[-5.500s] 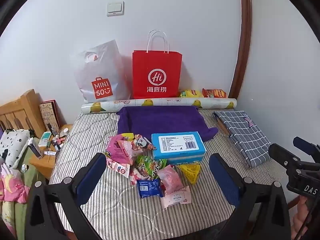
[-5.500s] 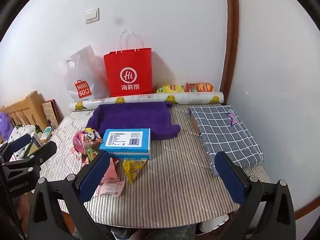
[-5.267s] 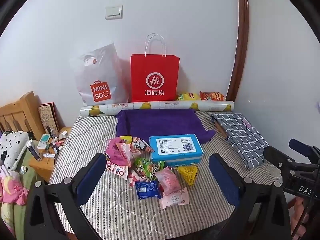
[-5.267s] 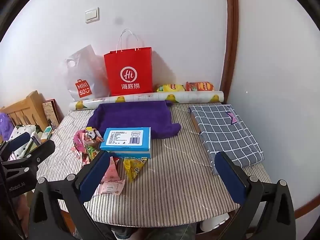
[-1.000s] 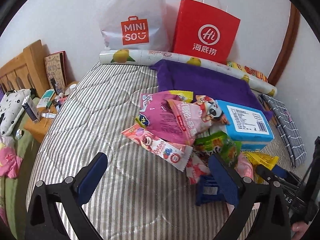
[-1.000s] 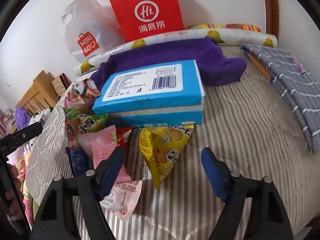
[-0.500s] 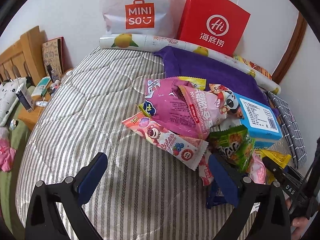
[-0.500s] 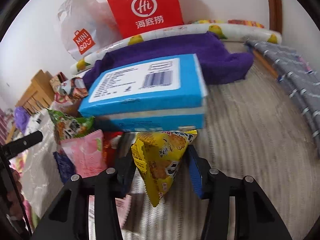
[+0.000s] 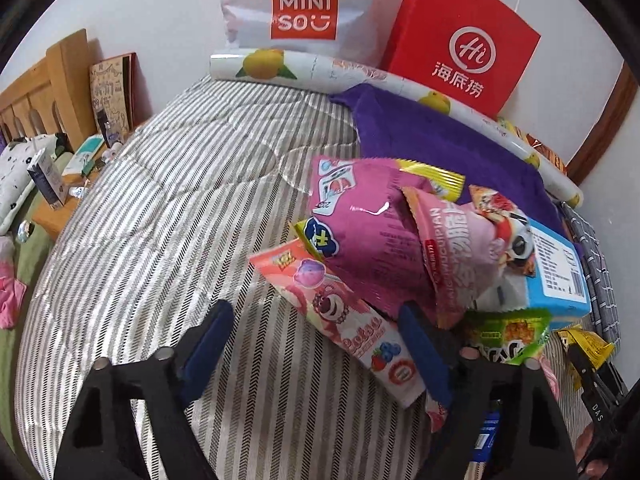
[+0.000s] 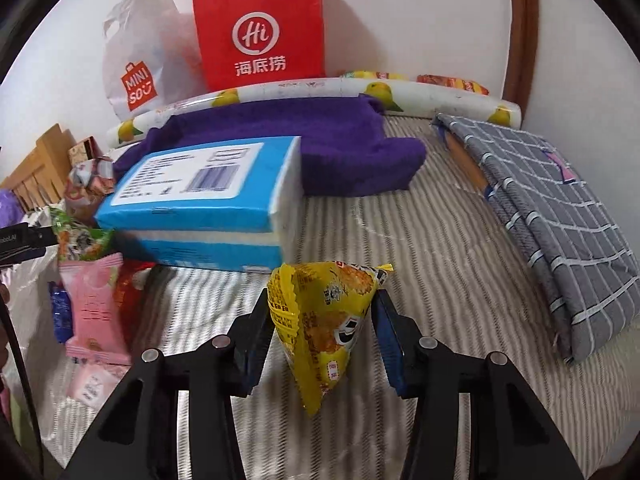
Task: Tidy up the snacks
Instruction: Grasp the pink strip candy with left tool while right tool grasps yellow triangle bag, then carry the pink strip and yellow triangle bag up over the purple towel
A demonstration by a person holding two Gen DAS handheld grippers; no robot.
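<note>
A heap of snack packs lies on the striped bed cover (image 9: 160,208) beside a blue box (image 10: 200,196). My right gripper (image 10: 322,340) is shut on a yellow triangular snack pack (image 10: 324,320), holding it just in front of the box's right end. My left gripper (image 9: 316,344) hovers low over the long pink bear-print pack (image 9: 340,312). Its jaws are closing with the pack's near end between them, and the pads do not press on it. Two big pink bags (image 9: 360,216) and a green pack (image 9: 508,332) lie behind. The blue box (image 9: 556,272) is at the right.
A purple towel (image 10: 340,144), a fruit-print roll (image 10: 420,96), a red paper bag (image 10: 260,28) and a white shopping bag (image 9: 300,4) line the wall. A folded grey checked cloth (image 10: 560,200) lies on the right. A wooden headboard (image 9: 36,92) and a cluttered bedside stand are on the left.
My right gripper has shut on the yellow pack and carried it rightwards off the heap. My left gripper has sunk closer to the pink bear-print pack, and its jaws have narrowed.
</note>
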